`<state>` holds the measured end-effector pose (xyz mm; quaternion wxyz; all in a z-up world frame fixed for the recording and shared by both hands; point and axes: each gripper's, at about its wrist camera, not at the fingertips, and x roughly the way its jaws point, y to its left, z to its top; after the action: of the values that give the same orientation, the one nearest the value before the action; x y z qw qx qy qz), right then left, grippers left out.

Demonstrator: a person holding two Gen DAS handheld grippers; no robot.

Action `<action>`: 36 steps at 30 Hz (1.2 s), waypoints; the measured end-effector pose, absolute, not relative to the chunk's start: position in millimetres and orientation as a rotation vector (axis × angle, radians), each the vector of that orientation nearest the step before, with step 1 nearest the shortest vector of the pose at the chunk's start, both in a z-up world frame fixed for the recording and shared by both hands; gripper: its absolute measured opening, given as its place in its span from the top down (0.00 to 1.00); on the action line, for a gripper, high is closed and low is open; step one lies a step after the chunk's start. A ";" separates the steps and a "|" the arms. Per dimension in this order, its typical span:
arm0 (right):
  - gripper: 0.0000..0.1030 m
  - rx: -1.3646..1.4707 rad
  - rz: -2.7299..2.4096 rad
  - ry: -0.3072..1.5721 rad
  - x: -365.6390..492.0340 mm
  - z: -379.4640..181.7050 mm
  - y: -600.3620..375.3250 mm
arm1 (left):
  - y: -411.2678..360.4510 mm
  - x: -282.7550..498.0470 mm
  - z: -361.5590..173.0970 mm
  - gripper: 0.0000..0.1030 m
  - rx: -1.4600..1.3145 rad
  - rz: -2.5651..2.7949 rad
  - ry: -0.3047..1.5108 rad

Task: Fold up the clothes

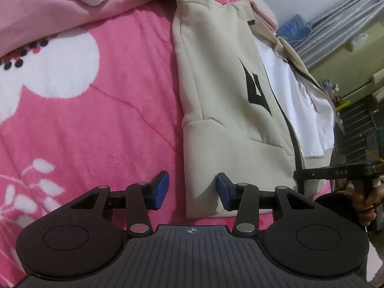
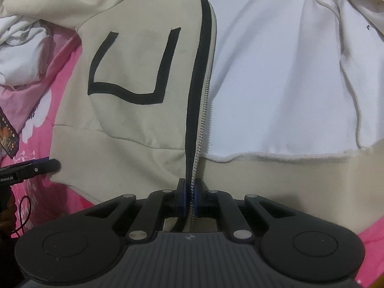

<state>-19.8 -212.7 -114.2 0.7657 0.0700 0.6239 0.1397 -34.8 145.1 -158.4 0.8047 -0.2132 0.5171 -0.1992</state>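
A pink blanket [image 1: 108, 124] with white flower shapes covers the bed. On it lies a cream zip-up hoodie [image 1: 216, 100], spread flat on its back with the zipper front open; its left panel, bearing a black angular emblem [image 2: 134, 72], lies closed over the body, while the other side is thrown back to bare the white lining [image 2: 276, 76]. A pale pink garment [image 1: 48, 12] is bunched at the blanket's far edge, with a white cloth [image 2: 21, 55] heaped beside the hoodie's shoulder. The right gripper [image 2: 190, 200] has its jaws pressed together on the zipper edge [image 2: 199, 124] near the hem, the metal teeth running between the blue pads. The left gripper [image 1: 192, 190] hovers over the hoodie's hem corner, its jaws apart and holding nothing, one blue pad over the blanket and the other over the cream fabric
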 end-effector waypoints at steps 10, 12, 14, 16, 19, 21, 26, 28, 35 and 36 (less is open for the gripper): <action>0.94 0.227 0.315 1.360 -19.4 -119.5 -218.8 | 145.6 -39.7 -162.1 0.63 -0.485 -0.419 1.132; 0.94 0.239 0.340 1.369 -18.3 -120.8 -220.4 | 148.1 -40.8 -163.6 0.84 -0.519 -0.392 1.139; 0.94 0.251 0.365 1.378 -17.3 -122.1 -222.0 | 155.9 -42.4 -165.4 0.93 -0.600 -0.369 1.147; 0.94 0.249 0.384 1.378 -18.3 -121.0 -222.2 | 164.9 -45.4 -162.8 0.96 -0.649 -0.363 1.140; 0.94 0.235 0.406 1.382 -19.0 -120.5 -219.2 | 173.7 -49.5 -160.3 0.96 -0.693 -0.356 1.140; 0.93 0.230 0.414 1.389 -17.8 -122.4 -217.9 | 176.5 -51.3 -161.7 0.97 -0.703 -0.348 1.150; 0.93 0.222 0.422 1.394 -14.8 -122.1 -217.9 | 178.5 -54.1 -159.7 0.97 -0.716 -0.328 1.151; 0.92 0.204 0.427 1.390 -16.7 -122.8 -215.2 | 175.7 -54.0 -160.6 0.97 -0.694 -0.319 1.161; 0.87 0.192 0.420 1.402 -12.4 -125.9 -211.1 | 169.4 -56.4 -166.3 0.97 -0.622 -0.295 1.193; 0.86 0.188 0.418 1.400 -12.5 -125.3 -210.6 | 168.7 -57.1 -166.4 0.97 -0.617 -0.293 1.195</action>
<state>-12.5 -210.6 -125.3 0.7406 0.0858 0.6386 0.1906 -57.1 168.7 -166.4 0.7723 -0.2847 0.5515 -0.1353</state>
